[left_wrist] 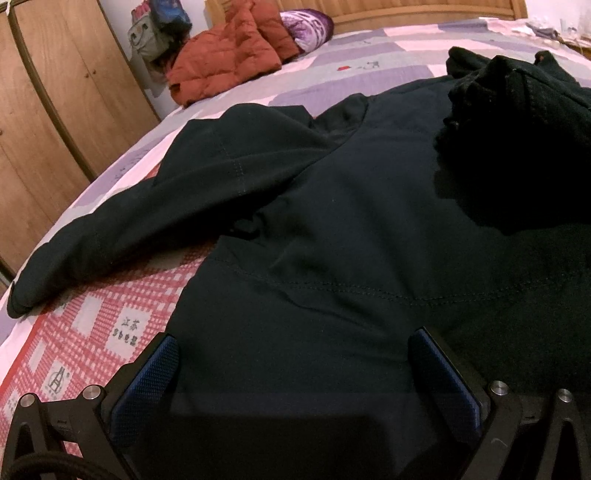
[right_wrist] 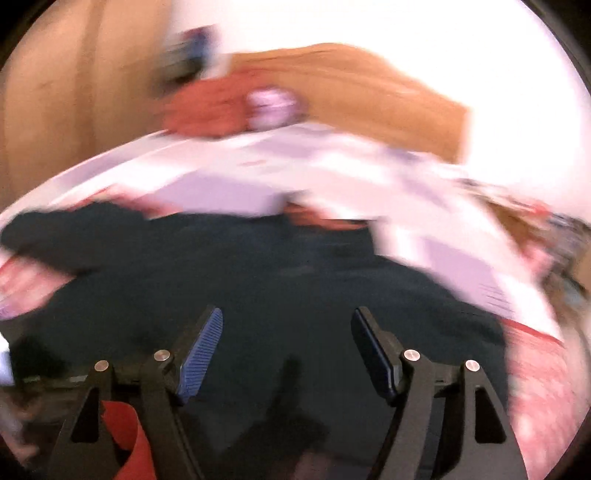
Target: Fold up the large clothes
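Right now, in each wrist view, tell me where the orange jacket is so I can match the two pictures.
Left wrist view: the orange jacket lies crumpled at upper left, at the far end of the bed.
Right wrist view: a blurred orange jacket shows at upper left of centre.
Shared landmark: the purple pillow sits right beside the jacket, on its right, in both.

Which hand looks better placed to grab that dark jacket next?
Probably the left gripper: its jaws are open, low over the dark jacket. The right gripper, also open, looks blurred and higher.
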